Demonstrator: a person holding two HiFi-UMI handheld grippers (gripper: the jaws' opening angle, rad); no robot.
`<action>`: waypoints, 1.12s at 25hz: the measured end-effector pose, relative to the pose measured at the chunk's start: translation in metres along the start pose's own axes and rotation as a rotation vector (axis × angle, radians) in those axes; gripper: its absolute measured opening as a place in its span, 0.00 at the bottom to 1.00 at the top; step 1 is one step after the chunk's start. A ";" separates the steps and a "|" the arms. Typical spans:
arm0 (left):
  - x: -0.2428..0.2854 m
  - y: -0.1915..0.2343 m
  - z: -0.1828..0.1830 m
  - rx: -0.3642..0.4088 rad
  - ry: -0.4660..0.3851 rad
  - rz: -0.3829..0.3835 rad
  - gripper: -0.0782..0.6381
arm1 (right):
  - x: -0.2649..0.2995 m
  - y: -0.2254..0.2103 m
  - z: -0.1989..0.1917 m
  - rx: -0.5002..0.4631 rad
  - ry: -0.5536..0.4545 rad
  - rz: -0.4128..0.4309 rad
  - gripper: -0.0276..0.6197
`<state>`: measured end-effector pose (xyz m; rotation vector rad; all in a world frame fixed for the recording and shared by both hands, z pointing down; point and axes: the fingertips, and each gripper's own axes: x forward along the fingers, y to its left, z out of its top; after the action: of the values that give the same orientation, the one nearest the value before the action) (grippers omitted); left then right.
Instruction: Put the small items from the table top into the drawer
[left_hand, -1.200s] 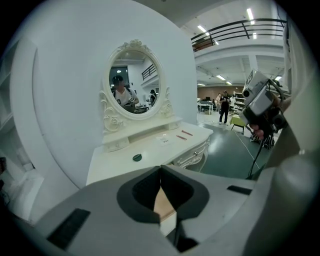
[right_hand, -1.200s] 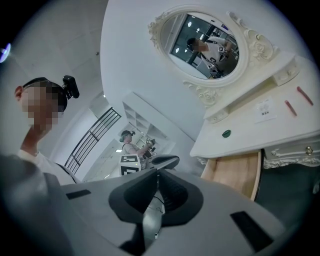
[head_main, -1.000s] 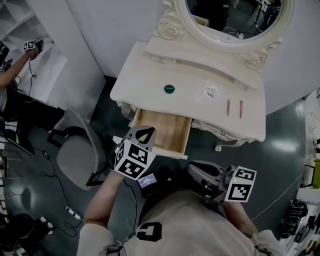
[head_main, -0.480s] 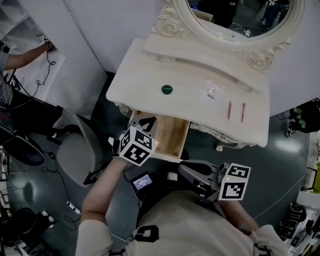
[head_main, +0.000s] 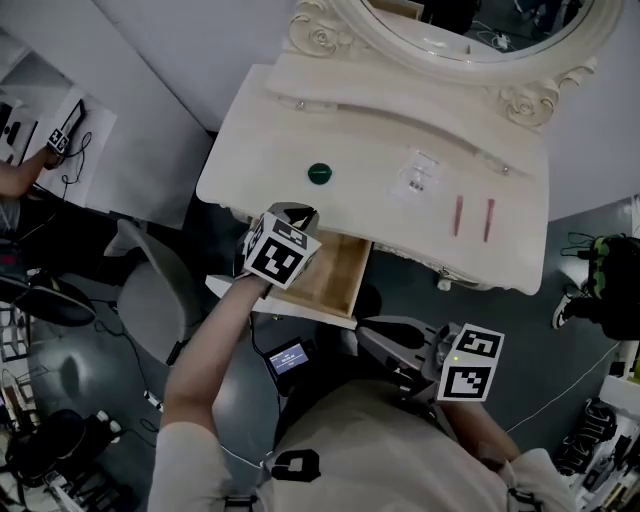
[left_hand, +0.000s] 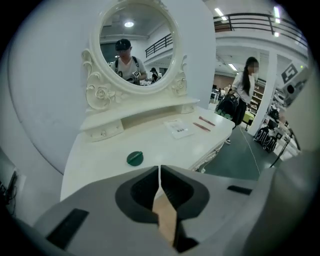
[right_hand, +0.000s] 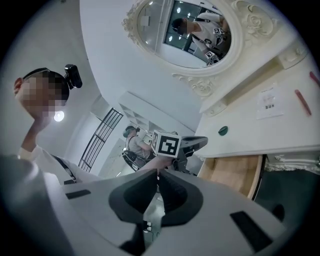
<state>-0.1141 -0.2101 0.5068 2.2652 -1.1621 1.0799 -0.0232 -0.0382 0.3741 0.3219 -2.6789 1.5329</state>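
Note:
On the white dressing table (head_main: 260, 140) lie a green round disc (head_main: 319, 173), a clear packet (head_main: 420, 178) and two red sticks (head_main: 458, 215). The wooden drawer (head_main: 335, 272) under the table's front stands pulled out. My left gripper (head_main: 294, 211) is shut and empty, over the drawer's back at the table's front edge, just short of the disc (left_hand: 134, 158). Its own view also shows the packet (left_hand: 177, 127) and the sticks (left_hand: 204, 121) farther off. My right gripper (head_main: 366, 333) is shut and empty, held low in front of the drawer (right_hand: 235, 172).
An oval mirror (head_main: 480, 30) in a carved frame rises at the table's back, with a raised shelf (head_main: 400, 120) below it. A grey chair (head_main: 150, 290) stands left of the table. Cables and gear lie on the dark floor. Other people are in the background.
My left gripper has moved forward from in front of the drawer to above it, up to the table's edge. The right gripper has shifted a little.

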 end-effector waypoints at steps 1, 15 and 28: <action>0.007 0.001 0.000 -0.005 0.014 -0.011 0.19 | -0.002 -0.003 0.000 0.006 -0.004 -0.004 0.09; 0.076 0.037 0.016 0.091 0.085 0.003 0.36 | -0.020 -0.038 0.003 0.054 -0.036 -0.057 0.09; 0.119 0.065 0.015 0.116 0.141 -0.003 0.35 | -0.025 -0.049 0.001 0.057 -0.023 -0.086 0.09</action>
<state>-0.1163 -0.3200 0.5875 2.2339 -1.0652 1.3144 0.0114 -0.0594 0.4115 0.4535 -2.6043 1.5927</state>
